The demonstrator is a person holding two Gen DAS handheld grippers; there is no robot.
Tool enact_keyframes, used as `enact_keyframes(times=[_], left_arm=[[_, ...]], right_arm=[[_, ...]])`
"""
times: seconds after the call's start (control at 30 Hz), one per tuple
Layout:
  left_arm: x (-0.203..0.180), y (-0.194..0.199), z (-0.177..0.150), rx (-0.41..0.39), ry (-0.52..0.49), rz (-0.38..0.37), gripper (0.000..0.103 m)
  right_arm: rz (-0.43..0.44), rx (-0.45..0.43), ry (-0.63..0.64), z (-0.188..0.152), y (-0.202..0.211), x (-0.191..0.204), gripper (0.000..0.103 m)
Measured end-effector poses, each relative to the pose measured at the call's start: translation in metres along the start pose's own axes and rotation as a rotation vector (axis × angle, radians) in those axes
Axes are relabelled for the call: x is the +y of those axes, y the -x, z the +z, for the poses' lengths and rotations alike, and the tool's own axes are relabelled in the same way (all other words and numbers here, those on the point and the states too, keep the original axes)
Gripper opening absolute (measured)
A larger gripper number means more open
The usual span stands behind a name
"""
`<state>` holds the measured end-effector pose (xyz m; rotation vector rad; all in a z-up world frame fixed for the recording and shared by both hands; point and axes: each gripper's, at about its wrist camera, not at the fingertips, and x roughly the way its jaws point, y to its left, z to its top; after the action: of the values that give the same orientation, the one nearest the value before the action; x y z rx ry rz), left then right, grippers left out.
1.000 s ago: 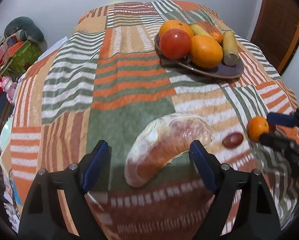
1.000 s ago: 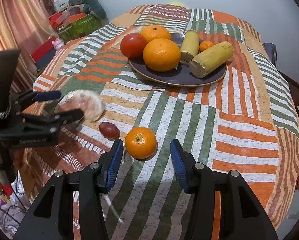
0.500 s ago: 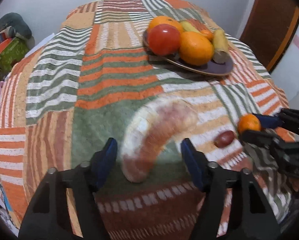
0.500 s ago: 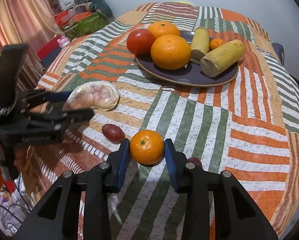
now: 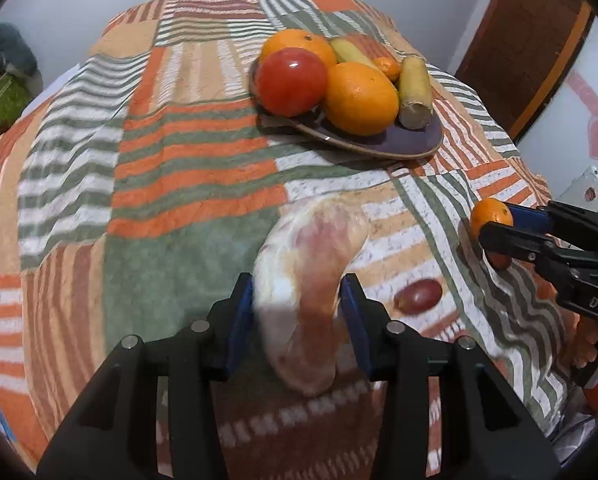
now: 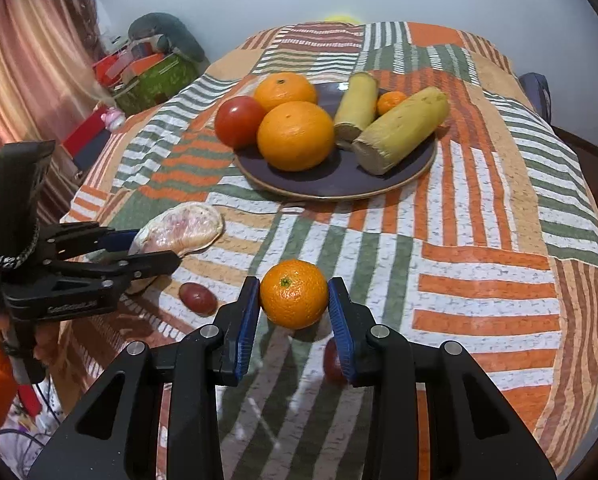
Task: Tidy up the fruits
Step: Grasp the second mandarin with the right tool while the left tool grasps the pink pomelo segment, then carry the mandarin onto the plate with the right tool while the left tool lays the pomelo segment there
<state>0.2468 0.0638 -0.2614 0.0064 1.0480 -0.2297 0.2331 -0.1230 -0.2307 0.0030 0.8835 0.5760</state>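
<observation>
A pale pink peeled citrus wedge lies on the striped cloth, and my left gripper is closing on it, both blue pads against its sides. From the right wrist view the wedge sticks out past the left gripper. My right gripper is shut on a small mandarin, held just above the cloth with its shadow below. The left wrist view shows that mandarin in the right gripper at the right edge. A dark plate farther back holds oranges, a red round fruit and two yellow cylinders.
A small dark red fruit lies on the cloth between the two grippers, and another sits partly hidden under my right jaw. Boxes and bags are stacked beyond the table's left side. A wooden door stands at the right.
The left jaws narrowed from wide apart until they meet the wedge. The right jaws closed onto the mandarin, which now sits slightly off the cloth.
</observation>
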Motion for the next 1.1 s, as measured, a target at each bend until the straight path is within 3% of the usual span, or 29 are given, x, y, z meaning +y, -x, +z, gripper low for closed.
enact_keyframes(times=[0.17, 0.37, 0.6, 0.83, 1.1], left_arm=[[-0.008, -0.009, 0.007, -0.019, -0.049, 0.038, 0.044], [-0.003, -0.001, 0.011, -0.020, 0.017, 0.018, 0.041], [-0.010, 0.034, 0.016, -0.112, 0.024, 0.033, 0.041], [-0.017, 0.063, 0.039, -0.201, 0.034, 0.007, 0.041], [-0.024, 0.060, 0.076, -0.241, 0.034, 0.003, 0.041]], right_arm=[[-0.002, 0.000, -0.010, -0.001, 0.000, -0.003, 0.032], [-0.012, -0.023, -0.002, 0.001, 0.009, -0.002, 0.032], [-0.039, -0.065, 0.008, 0.011, 0.023, -0.009, 0.032], [-0.063, -0.119, 0.014, 0.029, 0.033, -0.017, 0.032], [-0.081, -0.184, 0.042, 0.059, 0.038, -0.022, 0.032]])
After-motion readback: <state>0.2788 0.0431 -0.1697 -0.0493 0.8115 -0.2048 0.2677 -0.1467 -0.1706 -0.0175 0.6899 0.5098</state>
